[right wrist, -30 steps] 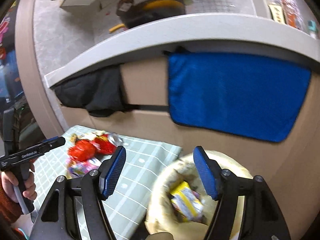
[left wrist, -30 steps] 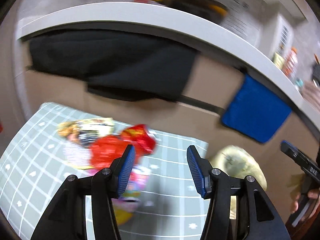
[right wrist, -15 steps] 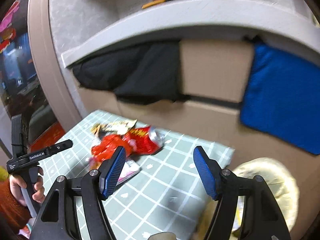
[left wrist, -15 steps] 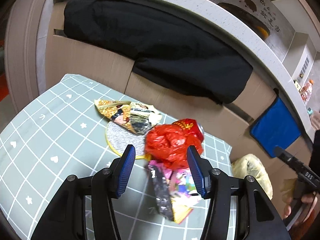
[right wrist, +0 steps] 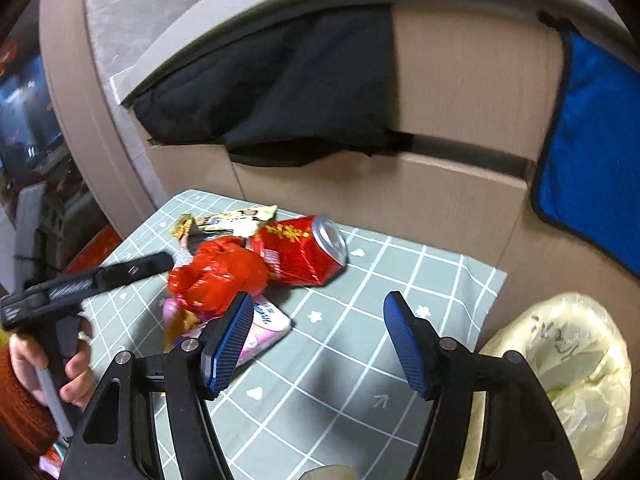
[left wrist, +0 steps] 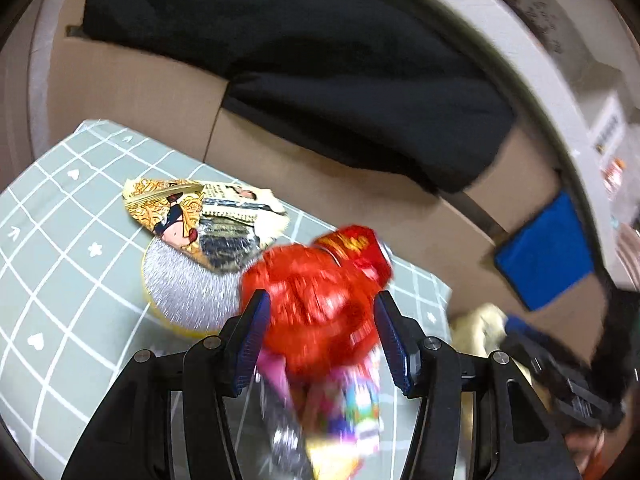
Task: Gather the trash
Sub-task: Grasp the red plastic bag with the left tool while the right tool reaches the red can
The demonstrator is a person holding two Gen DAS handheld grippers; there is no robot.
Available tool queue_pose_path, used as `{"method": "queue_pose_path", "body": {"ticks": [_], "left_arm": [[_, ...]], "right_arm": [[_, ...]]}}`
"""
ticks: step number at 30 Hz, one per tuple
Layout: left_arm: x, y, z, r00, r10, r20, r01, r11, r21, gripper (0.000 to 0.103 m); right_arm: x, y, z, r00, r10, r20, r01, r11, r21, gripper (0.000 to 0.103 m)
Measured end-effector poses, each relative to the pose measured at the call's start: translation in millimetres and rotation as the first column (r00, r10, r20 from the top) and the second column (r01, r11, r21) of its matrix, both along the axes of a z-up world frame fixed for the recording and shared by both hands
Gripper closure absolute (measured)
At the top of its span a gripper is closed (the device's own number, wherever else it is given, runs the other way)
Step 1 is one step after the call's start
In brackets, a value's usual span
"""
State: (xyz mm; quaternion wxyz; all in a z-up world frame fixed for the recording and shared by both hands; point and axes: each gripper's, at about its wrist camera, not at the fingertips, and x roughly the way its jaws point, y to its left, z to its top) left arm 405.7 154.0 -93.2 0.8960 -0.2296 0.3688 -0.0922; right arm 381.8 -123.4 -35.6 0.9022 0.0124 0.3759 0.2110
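- Left tongs (left wrist: 318,338) are wide around the red wrapper (left wrist: 316,316) (not closed); the can (right wrist: 302,250) beside may roll away.
- Right tongs (right wrist: 318,338) are wide, empty.

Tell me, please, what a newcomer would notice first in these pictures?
First, the crumpled red plastic bag in the trash pile on the green checked tablecloth, with the red can lying on its side behind it. The left gripper frames that bag with open jaws. Beside the table stands a bin lined with a pale yellow bag.

Dim indoor light, heavy motion blur (fisheye-bent edges, dark corners)
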Motion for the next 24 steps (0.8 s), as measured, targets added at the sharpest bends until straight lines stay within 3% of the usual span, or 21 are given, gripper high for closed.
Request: {"method": "queue_pose_path", "body": {"ticks": [5, 11, 13, 15, 20, 24], "left_arm": [[32, -7, -25, 0.992, 0.074, -0.103, -0.076, 0.997, -0.013, 0.048], [23, -16, -25, 0.989, 0.008, -0.146, -0.007, 1.0, 0.005, 0.047], [17, -17, -25, 0.987, -0.021, -0.159, 0.022, 1.0, 0.004, 0.054], [7, -16, -20, 0.989, -0.036, -0.146, 0.04, 0.999, 0.023, 0.074], [-23, 0, -4, 0.993, -0.01, -0.117, 0.024, 0.992, 0.121, 0.076], [-41, 32, -1, 0.994, 0.051, -0.099, -0.039, 0.992, 0.118, 0.077]], "right_arm": [[5, -13, -3, 1.0, -0.013, -0.007, 0.014, 1.0, 0.013, 0.039], [29, -3, -10, 0.997, 0.072, -0.02, -0.071, 0.997, 0.011, 0.038], [44, 9, -17, 0.996, 0.09, -0.025, -0.09, 0.996, 0.0, 0.038], [59, 20, -25, 0.994, 0.097, -0.04, -0.097, 0.995, 0.009, 0.038], [100, 48, -49, 0.993, 0.092, -0.078, -0.092, 0.996, -0.001, 0.038], [125, 69, -60, 0.992, 0.092, -0.09, -0.093, 0.996, -0.012, 0.038]]}}
